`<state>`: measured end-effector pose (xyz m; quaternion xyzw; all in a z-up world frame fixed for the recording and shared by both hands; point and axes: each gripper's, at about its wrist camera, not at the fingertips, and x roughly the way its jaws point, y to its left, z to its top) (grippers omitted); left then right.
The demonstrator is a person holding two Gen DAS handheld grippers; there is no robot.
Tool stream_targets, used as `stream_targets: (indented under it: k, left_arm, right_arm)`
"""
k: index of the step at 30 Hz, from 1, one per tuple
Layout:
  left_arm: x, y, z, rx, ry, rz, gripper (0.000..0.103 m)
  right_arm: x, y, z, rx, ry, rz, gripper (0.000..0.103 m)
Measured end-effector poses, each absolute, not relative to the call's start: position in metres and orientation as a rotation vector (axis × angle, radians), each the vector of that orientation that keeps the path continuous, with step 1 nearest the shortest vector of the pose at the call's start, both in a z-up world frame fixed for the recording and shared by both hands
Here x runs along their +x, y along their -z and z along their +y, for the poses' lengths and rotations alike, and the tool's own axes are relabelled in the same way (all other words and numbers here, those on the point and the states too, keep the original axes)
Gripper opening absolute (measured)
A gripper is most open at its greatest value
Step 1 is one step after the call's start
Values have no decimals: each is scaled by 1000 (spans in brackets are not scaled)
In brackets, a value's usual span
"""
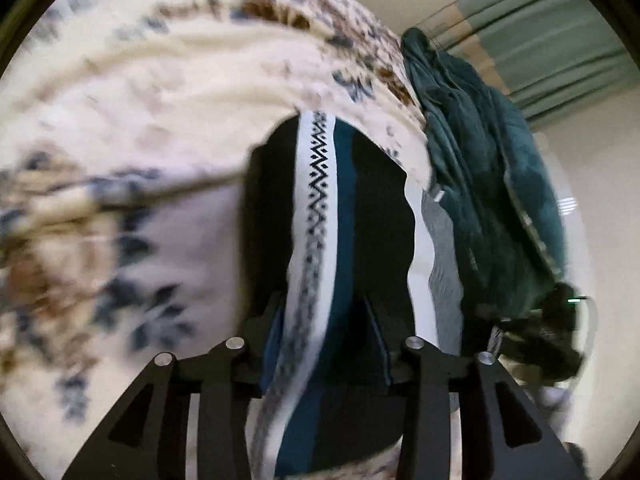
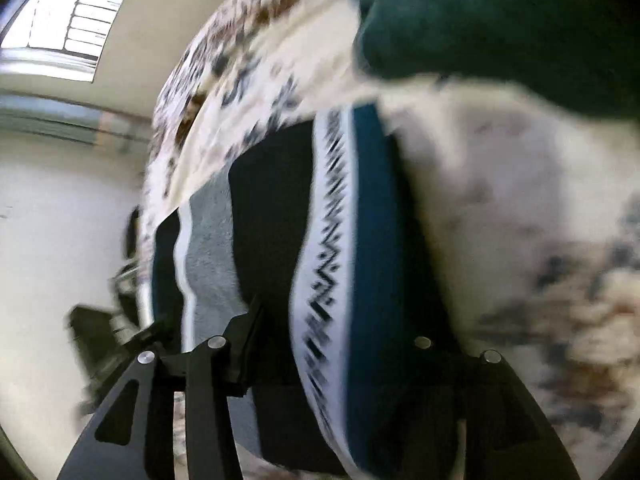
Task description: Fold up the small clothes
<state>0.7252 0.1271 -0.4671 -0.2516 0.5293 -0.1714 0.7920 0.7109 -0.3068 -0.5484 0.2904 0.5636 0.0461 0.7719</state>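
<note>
Lying directly under and ahead of both claws: the folded black knit garment with a white zigzag-patterned band and a teal stripe (image 1: 360, 200), resting flat on the cream bed cover printed with blue and brown flowers (image 1: 160, 100). Running its long axis, along the band, away from each camera, so lining up with the fingers rather than crossing them.

Left gripper (image 1: 324, 312) standing with its jaws part open, straddling the white band and teal stripe, with cloth filling the gap but not visibly pinched. Right gripper (image 2: 336, 320) also standing apart over the same garment (image 2: 272, 208), with one finger showing clearly and the other being lost against the black cloth. Neither hand sitting clearly nearer, each hanging over its own end.

Judging the fold as laid, and the next move as lifting clear without dragging the cloth.

Showing only in the left wrist view: the crumpled dark green fleece heap (image 1: 480, 160) lying just beside the garment's grey edge. Showing only in the right wrist view: the garment's full width, out to a second teal panel hanging near the bed cover's (image 2: 500, 200) edge.
</note>
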Motion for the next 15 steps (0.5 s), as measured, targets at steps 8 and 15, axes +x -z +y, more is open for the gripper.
stream_targets:
  k: [8, 15]
  left_arm:
    - [691, 451, 76, -329, 324, 1095, 54]
    - [681, 478, 67, -247, 264, 1124, 55]
  right_arm:
    - [671, 506, -252, 396, -18, 1085, 53]
    - [658, 566, -232, 282, 74, 1205, 53]
